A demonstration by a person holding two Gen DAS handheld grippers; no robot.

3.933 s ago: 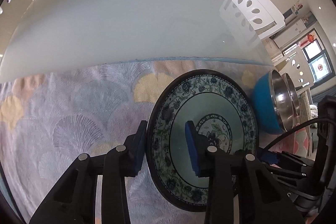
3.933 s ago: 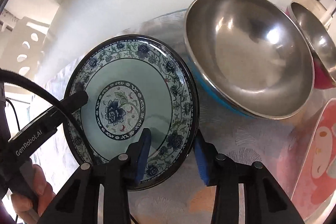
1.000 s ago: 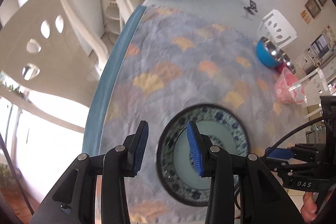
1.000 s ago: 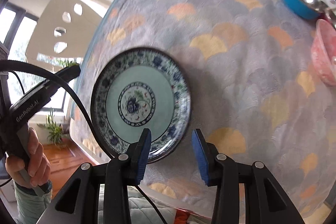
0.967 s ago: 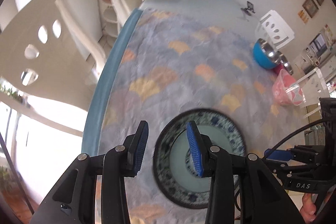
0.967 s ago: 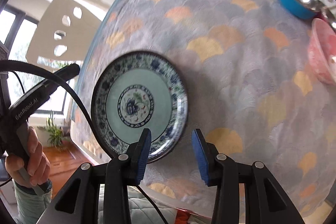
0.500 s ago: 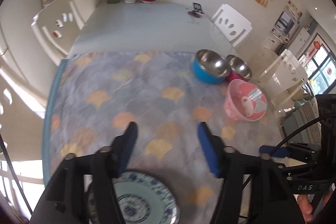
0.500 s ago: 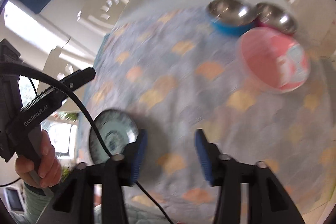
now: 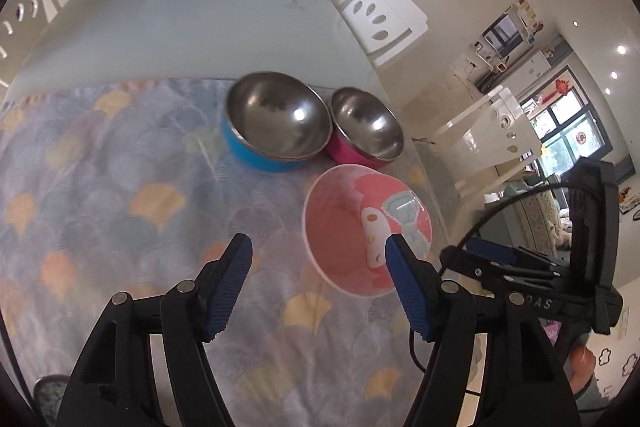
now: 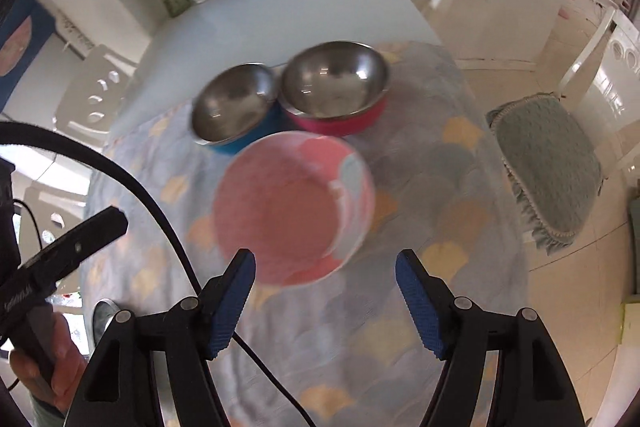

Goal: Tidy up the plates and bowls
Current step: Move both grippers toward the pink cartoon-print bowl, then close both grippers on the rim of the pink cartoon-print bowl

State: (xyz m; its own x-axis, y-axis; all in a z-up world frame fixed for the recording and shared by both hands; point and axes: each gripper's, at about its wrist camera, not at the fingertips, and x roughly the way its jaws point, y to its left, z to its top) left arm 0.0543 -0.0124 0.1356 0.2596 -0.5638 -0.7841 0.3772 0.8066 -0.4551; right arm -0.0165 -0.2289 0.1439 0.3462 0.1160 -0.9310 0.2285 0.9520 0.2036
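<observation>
1. Pink bowl [image 9: 352, 227] sits on the patterned cloth [image 9: 120, 195] covering the table [image 9: 180, 23] — nearest of three bowls, so likely the next pickup.
2. Behind the pink bowl stand the blue bowl [image 9: 276, 127] and red bowl [image 9: 366, 125], touching side by side.
3. Left gripper [image 9: 318, 281] and right gripper [image 10: 324, 291] both hover spread wide, holding nothing — apparently readied for the pink bowl's rim.
</observation>
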